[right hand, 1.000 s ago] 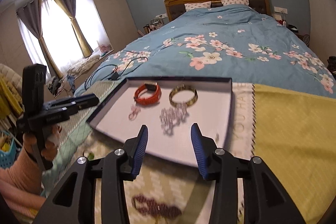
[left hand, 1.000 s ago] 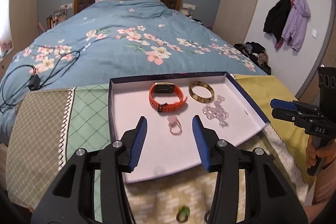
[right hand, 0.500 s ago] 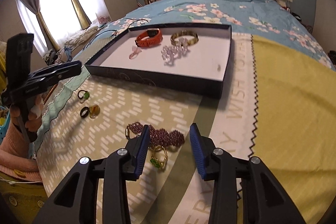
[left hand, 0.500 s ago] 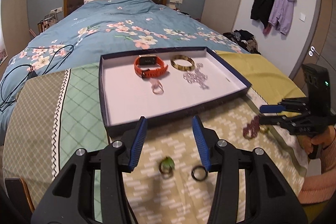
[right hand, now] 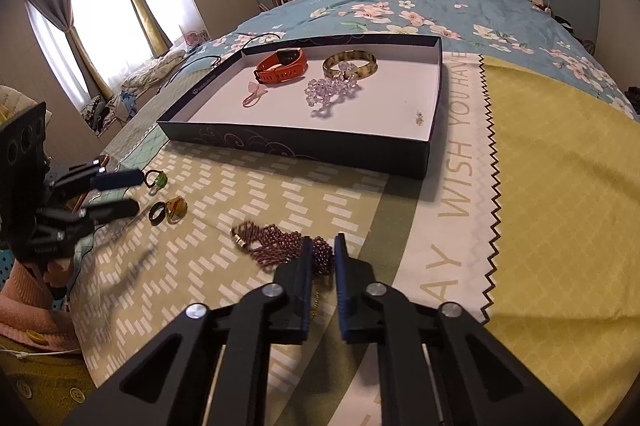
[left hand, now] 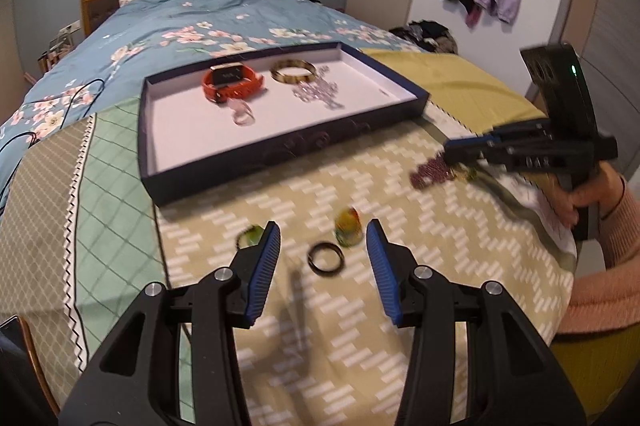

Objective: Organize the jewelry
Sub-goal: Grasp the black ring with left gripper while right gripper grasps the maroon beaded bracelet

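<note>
Bedroom behind, and a cloth-covered bench (left hand: 400, 186) at the foot of the bed carries the work. From the left wrist view, my left claw (left hand: 323, 238) stands partly open with nothing between its pads, poised above a black ring (left hand: 326, 259) lying flat on the cloth, an amber ring (left hand: 348, 222) just beyond it and a green ring (left hand: 249, 235) by the left pad. The dark tray (left hand: 248, 162) further back already holds an orange watch (left hand: 232, 84), a bangle (left hand: 293, 71) and a crystal strand (left hand: 316, 94). Those rings look light, hard and slick — I judge they want pinching across the band, not the stone.

From the right wrist view, my right claw (right hand: 321, 250) has just been closing and now sits nearly shut on one end of the purple bead bracelet (right hand: 280, 246) on the cloth. Whether the pads truly bite the beads I cannot tell. It will likely hang limp and swing — a bunched section seems the safer hold.
</note>
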